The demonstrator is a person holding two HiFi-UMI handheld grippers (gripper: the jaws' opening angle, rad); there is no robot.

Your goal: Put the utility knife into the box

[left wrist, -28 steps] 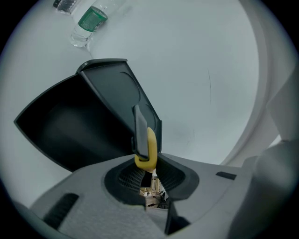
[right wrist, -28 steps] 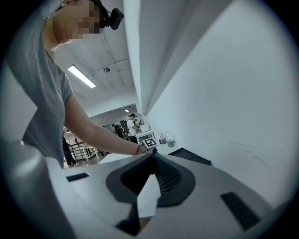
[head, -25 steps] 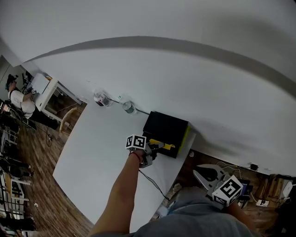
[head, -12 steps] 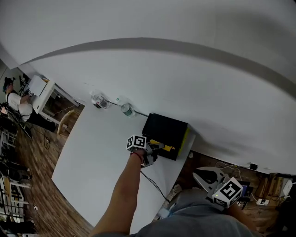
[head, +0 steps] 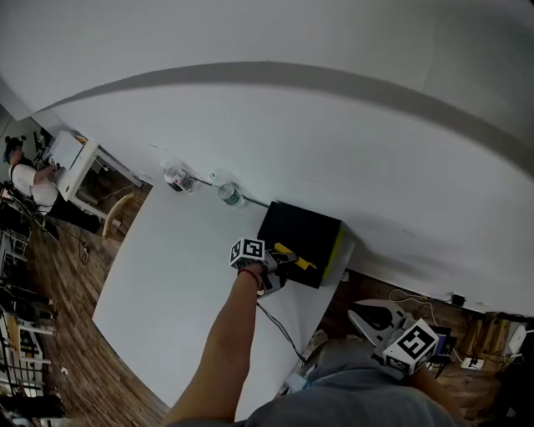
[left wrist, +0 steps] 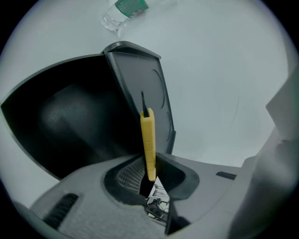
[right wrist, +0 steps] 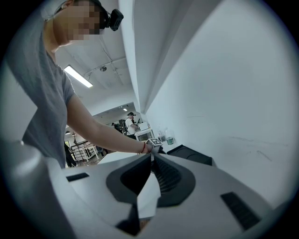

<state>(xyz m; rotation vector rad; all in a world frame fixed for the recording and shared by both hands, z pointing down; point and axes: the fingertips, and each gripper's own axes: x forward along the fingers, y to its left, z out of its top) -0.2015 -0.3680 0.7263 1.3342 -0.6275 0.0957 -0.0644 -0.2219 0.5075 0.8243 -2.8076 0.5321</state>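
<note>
My left gripper is shut on a yellow utility knife, held over the near edge of the black box on the white table. In the left gripper view the yellow utility knife stands upright between the shut jaws of the left gripper, its tip over the open black box beside the raised lid. My right gripper hangs low off the table's right end. In its own view the right gripper has its jaws together and nothing between them.
Two plastic bottles stand at the table's far edge against the white wall; one bottle lies beyond the box. A cable runs across the table. A desk with a person is far left. Wooden floor surrounds the table.
The left gripper has carried the knife slightly forward, further over the box's edge. The right gripper has stayed about where it was.
</note>
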